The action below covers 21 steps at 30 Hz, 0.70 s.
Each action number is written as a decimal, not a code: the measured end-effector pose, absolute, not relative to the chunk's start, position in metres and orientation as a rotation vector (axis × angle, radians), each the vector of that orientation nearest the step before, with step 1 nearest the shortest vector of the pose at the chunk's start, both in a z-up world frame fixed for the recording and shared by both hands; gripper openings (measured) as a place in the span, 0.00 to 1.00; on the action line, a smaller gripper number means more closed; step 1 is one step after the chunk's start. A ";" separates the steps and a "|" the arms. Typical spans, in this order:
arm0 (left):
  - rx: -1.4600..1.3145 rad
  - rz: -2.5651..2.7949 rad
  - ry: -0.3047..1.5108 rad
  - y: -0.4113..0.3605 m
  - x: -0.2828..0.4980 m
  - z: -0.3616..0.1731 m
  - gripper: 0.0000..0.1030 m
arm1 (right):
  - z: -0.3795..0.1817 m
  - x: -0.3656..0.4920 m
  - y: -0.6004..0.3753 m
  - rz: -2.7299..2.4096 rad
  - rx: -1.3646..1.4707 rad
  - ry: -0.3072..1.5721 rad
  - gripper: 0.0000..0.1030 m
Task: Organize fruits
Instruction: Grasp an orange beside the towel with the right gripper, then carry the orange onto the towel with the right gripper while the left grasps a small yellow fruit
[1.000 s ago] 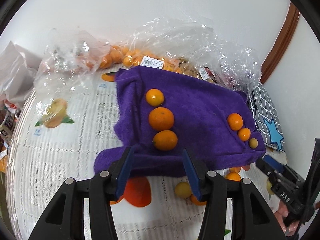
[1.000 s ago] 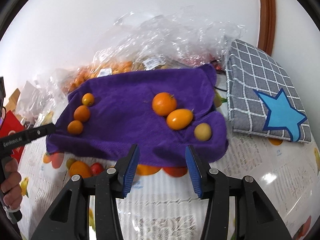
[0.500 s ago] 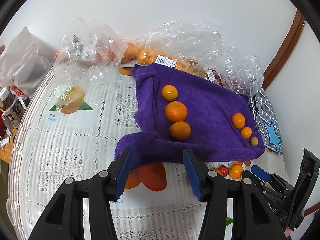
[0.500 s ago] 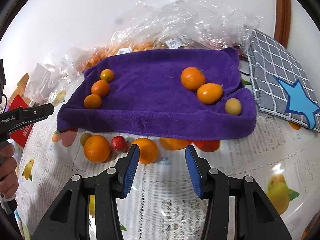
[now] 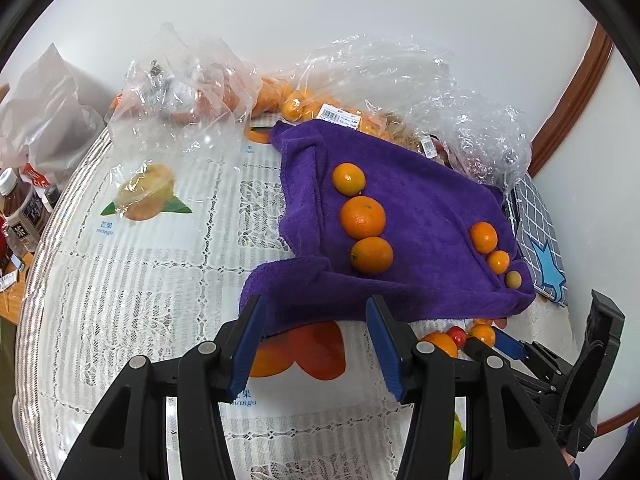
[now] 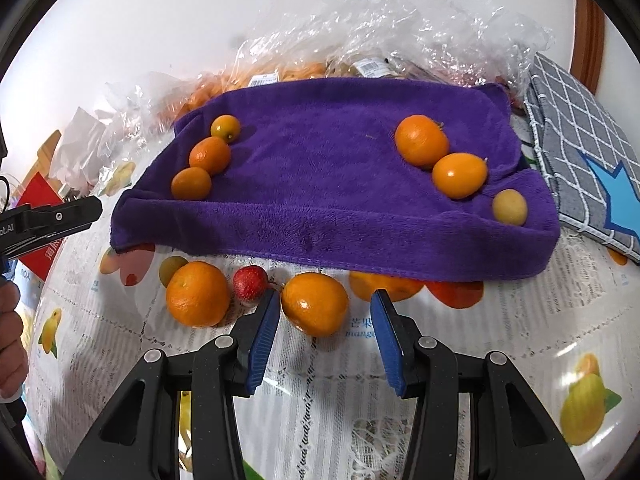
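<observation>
An orange (image 6: 315, 304) lies on the tablecloth (image 6: 320, 400) just ahead of the right gripper (image 6: 323, 334), between its wide-spread blue fingers, apparently untouched. Beyond lies the purple towel (image 6: 320, 184). The left gripper (image 5: 316, 346) gapes empty.

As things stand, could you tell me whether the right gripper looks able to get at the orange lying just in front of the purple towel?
Probably yes. The right gripper is open, and the orange sits on the tablecloth just ahead of its gap with nothing between. The strawberry lies close beside the near finger and might get nudged.
</observation>
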<state>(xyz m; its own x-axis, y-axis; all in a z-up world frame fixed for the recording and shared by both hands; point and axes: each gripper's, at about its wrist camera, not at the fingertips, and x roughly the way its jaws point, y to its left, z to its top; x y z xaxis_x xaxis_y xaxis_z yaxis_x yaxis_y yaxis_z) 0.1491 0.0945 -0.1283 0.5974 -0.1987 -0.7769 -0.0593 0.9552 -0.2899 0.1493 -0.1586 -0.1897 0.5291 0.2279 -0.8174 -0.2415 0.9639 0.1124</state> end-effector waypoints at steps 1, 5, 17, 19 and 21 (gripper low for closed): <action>-0.300 -0.085 0.933 0.094 0.150 -0.129 0.48 | -0.192 0.151 -0.158 0.283 -0.015 0.977 0.44; -0.290 -0.099 0.941 0.087 0.152 -0.132 0.48 | -0.192 0.151 -0.154 0.294 -0.032 0.967 0.33; -0.269 -0.188 0.979 0.048 0.158 -0.147 0.48 | -0.173 0.138 -0.183 0.249 -0.012 0.924 0.33; -0.269 -0.197 0.988 0.044 0.159 -0.150 0.48 | -0.171 0.136 -0.191 0.235 -0.006 0.918 0.33; -0.268 -0.208 0.997 0.038 0.160 -0.153 0.46 | -0.168 0.134 -0.197 0.224 -0.001 0.912 0.33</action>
<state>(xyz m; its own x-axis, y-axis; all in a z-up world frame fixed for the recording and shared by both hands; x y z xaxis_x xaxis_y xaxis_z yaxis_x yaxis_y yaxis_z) 0.1600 0.0382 -0.1528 0.5278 -0.2935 -0.7970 0.0505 0.9476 -0.3154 0.1342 -0.1968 -0.1683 0.5901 0.1918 -0.7842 -0.1931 0.9767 0.0937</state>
